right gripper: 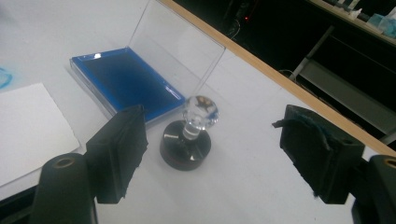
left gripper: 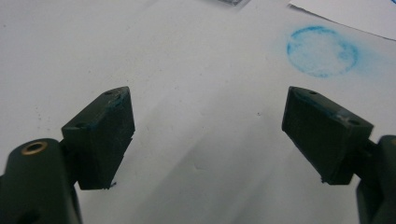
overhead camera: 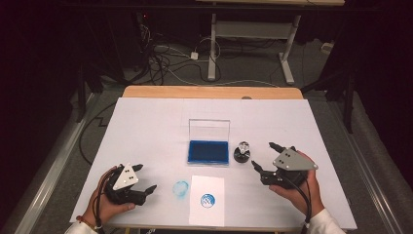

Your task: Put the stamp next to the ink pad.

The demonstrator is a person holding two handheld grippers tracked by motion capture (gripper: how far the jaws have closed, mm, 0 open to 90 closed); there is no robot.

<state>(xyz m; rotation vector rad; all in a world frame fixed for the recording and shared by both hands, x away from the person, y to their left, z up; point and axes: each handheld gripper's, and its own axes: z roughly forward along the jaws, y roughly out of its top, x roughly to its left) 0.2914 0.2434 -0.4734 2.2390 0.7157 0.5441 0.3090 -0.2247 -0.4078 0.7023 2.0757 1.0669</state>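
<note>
Nearest the table's (overhead camera: pixel 146 122) front edge, the person's two hands come in from below; the left gripper (overhead camera: pixel 144 178) sits low at the left corner, its jaws spread wide with nothing between them, and its own view looks along them across bare white table towards a smudged blue ring of ink (left gripper: pixel 322 50) printed straight on the surface; just to the right of that ring lies a white sheet of paper (overhead camera: pixel 207 214) bearing a round blue stamp print (overhead camera: pixel 208 200); over on the right side the right gripper (overhead camera: pixel 262 155) is held above the table, angled towards the middle, its jaws parted wide and holding nothing, apart from everything on the table; in the right gripper view the stamp (right gripper: pixel 187 142) stands upright ahead of the jaws and between their lines, a dark round base with a clear faceted knob on top, untouched by either pad; it rests on the table just beside the right end of the blue ink pad (overhead camera: pixel 208 151); the pad's clear lid (overhead camera: pixel 209 129) stands raised behind it; further back the white cover ends at a strip of bare wood; beyond that, a dark floor strewn with cables (overhead camera: pixel 165 58) and the legs of another table (overhead camera: pixel 212 53).
</note>
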